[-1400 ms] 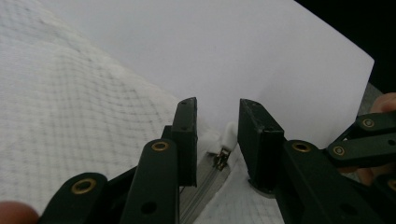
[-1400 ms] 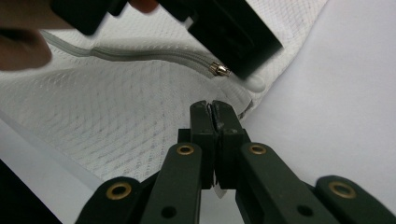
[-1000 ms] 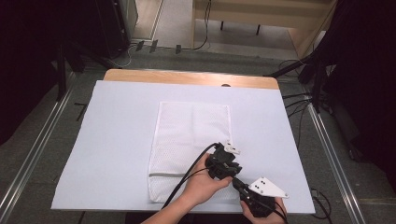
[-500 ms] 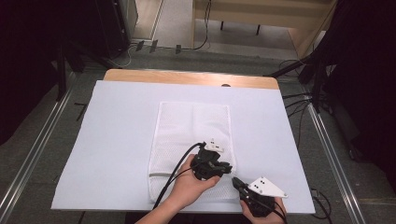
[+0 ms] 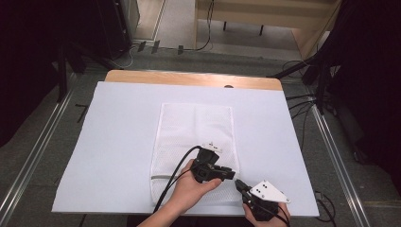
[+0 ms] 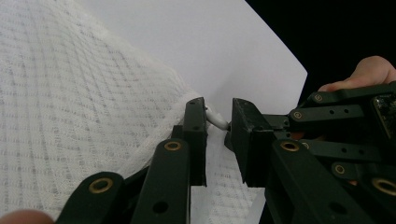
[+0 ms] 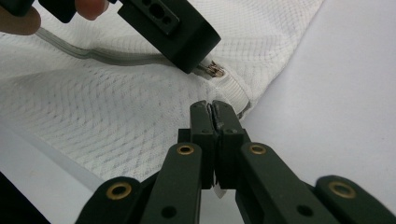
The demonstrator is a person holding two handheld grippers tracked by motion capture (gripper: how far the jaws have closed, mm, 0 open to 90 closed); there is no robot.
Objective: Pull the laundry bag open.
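**One mesh bag, two grippers at its lower right corner**

A single white mesh laundry bag (image 5: 196, 137) lay flat on the white sheet (image 5: 118, 142) covering the table, in the centre of the high view. Its long axis ran from the top of the frame toward the bottom, with the zipper edge at the lower end, near the person's hands.

Two grippers worked at the bag's lower right corner. The left gripper (image 5: 231, 174), in the lower middle of the high view, pointed toward the right of the frame; its jaws had just been opening and stood slightly apart, with the small zipper pull (image 6: 215, 119) in the gap between them, no longer pressed. The right gripper (image 5: 238, 183), at the lower right of the high view, pointed up and left, its jaws clamped together on the bag's corner hem (image 7: 236, 95).

In the right gripper view, one grey zipper line (image 7: 107, 58) ran across the upper left, ending at the pull beside the other gripper's jaw tip.
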